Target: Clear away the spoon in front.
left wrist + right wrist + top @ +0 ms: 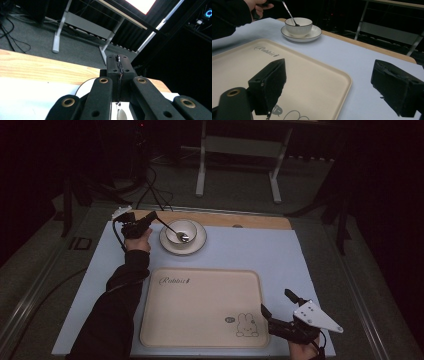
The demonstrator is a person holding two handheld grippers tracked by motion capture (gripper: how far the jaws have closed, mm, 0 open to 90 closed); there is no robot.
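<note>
High view: the left claw sits just left of the bowl, pinching the handle of a spoon whose head rests down inside the bowl. The bowl stands on a saucer near the far edge of the blue mat that covers the worktop. The handle slants up and away from the bowl toward the claw, which suits a grip near the handle's end: the head can be steered, probably to stir or to lift the spoon out, without the claw reaching over the rim. In the left gripper view the jaws are pressed together on a thin dark strip, the spoon handle seen edge-on, with the spoon head a pale blur below.

The left forearm, in a dark sleeve, stretches forward past the left side of the tray, the hand tucked under the gripper and the claw angled toward the bowl.

The right claw hangs at the near right corner of the tray, far from the bowl, its jaws spread with nothing between them; the right gripper view shows one jaw over the tray and the other over the mat. It looks parked out of the way, leaving the tray free, perhaps as the place for the bowl or spoon.
</note>
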